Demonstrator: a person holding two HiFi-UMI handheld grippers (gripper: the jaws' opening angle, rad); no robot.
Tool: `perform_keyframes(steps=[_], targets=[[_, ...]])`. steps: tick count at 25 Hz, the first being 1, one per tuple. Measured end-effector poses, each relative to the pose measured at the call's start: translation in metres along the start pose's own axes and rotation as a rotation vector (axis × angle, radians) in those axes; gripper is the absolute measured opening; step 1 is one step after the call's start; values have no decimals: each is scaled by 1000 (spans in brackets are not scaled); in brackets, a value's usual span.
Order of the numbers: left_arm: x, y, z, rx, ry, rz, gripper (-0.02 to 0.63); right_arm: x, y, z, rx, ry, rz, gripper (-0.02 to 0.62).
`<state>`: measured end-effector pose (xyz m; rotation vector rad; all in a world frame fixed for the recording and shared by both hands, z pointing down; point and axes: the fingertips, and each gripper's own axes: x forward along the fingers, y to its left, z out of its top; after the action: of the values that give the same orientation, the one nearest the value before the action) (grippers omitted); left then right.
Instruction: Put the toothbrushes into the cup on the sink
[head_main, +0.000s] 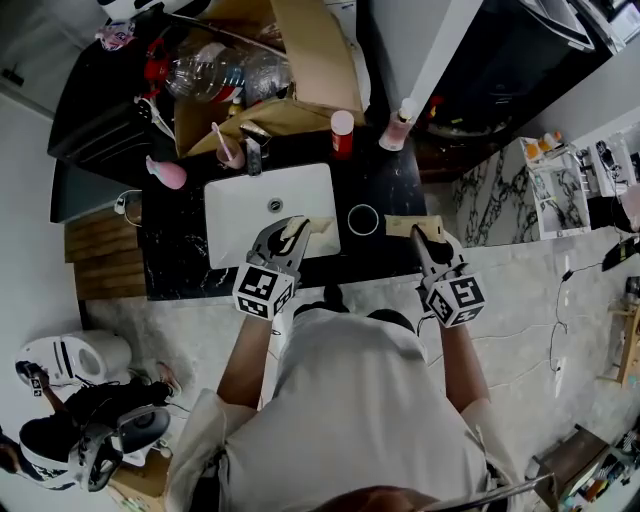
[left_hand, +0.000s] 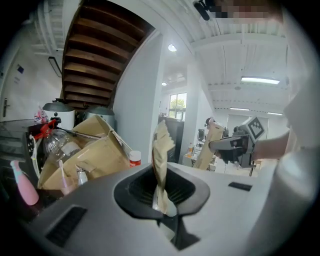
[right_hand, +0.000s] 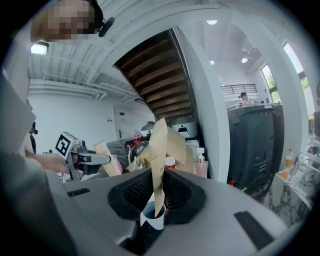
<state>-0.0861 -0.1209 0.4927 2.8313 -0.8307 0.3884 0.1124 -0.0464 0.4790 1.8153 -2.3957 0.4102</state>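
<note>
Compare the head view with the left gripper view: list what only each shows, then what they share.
Only the head view: the white rectangular sink basin and the round white-rimmed cup. Only the left gripper view: the brown wooden stair underside and a lit ceiling lamp. Both: the open brown cardboard box, the left gripper shut on its beige paper packet, and the right gripper shut on a second beige paper packet.

Far across your black counter (head_main: 390, 190) leans an open cardboard box (head_main: 300, 60), with clear plastic bottles (head_main: 215, 70) lying in it. Just right of the box you have a red container with a white cap (head_main: 342, 134), and further right a pink pump bottle (head_main: 398, 125). A pink rounded object (head_main: 166, 173) lies at the counter's left end. On the floor, near left, sits a white appliance (head_main: 85, 358).
</note>
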Motion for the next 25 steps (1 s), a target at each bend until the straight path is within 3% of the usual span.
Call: perform_keyframes(steps=[13, 25], targets=[[4, 26, -14, -38, 27, 11, 34, 45, 14, -10, -48, 63, 53, 64], [-7, 18, -28, -127, 19, 168, 34, 80, 18, -30, -94, 141, 237, 64]])
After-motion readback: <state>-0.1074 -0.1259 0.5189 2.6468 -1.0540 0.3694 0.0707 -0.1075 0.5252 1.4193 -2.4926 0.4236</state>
